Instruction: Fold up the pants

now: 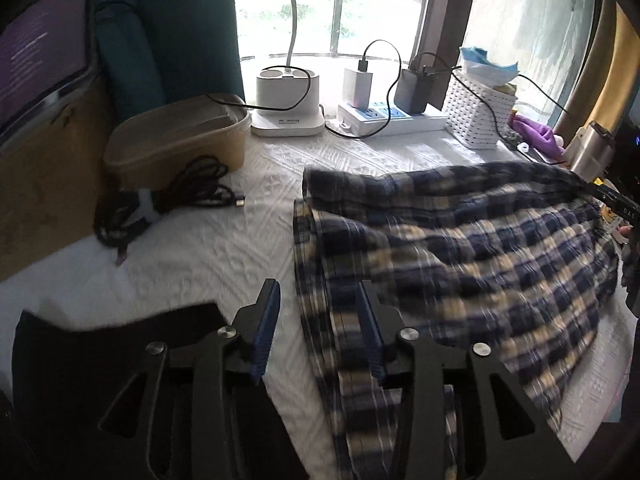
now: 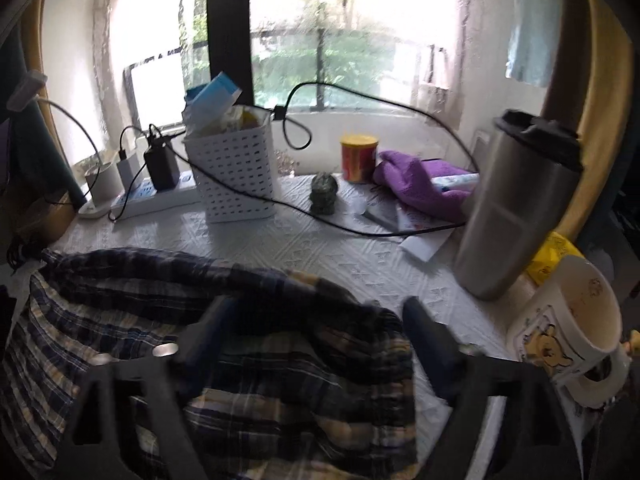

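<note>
Blue and cream plaid pants (image 1: 460, 264) lie rumpled on the white textured table cover (image 1: 224, 248), filling its right half. My left gripper (image 1: 318, 300) is open just above the pants' left edge, one finger over the white cover and the other over the plaid cloth. In the right wrist view the pants (image 2: 248, 364) lie below and between the fingers. My right gripper (image 2: 320, 312) is open over the pants' right end, holding nothing. The right gripper also shows at the far right of the left wrist view (image 1: 612, 196).
A tan lidded box (image 1: 176, 140), coiled black cable (image 1: 172, 200), charger base (image 1: 286, 100), power strip (image 1: 384, 118) and white basket (image 1: 478, 110) line the back. A steel tumbler (image 2: 516, 208), cartoon mug (image 2: 568, 332), purple cloth (image 2: 420, 184), and loose black cable (image 2: 360, 228) stand right.
</note>
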### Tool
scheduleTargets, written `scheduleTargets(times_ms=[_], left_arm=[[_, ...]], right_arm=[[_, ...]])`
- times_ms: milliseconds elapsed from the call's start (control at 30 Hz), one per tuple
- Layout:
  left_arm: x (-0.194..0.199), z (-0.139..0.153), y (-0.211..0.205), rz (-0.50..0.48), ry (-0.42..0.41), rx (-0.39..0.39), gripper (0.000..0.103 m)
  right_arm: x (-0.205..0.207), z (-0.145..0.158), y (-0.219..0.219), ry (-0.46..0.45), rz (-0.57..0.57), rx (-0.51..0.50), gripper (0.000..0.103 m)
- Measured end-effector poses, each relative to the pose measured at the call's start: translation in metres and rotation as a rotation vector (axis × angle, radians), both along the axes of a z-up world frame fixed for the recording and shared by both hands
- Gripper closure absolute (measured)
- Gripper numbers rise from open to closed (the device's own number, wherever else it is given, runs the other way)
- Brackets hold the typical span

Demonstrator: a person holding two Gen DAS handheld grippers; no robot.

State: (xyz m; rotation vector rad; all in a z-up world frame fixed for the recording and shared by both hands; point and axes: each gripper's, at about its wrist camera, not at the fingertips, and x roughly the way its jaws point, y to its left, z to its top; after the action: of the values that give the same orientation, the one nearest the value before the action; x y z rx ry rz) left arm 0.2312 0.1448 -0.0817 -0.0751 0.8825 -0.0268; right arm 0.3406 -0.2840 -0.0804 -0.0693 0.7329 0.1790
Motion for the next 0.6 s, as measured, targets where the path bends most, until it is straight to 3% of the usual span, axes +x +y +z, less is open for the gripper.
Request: scheduleTargets(times_ms=[267, 600], left_arm=[[-0.041, 0.0, 0.002, 0.03, 0.004, -0.038, 0.063], [-0.09, -0.019, -0.01, 0.031, 0.021, -0.101, 0.063]], right_arm=[[-0.035, 0.016, -0.007, -0.018, 0.006, 0.027, 0.012], [-0.109, -0.017, 0.085, 0.073, 0.265, 0.028, 0.012]])
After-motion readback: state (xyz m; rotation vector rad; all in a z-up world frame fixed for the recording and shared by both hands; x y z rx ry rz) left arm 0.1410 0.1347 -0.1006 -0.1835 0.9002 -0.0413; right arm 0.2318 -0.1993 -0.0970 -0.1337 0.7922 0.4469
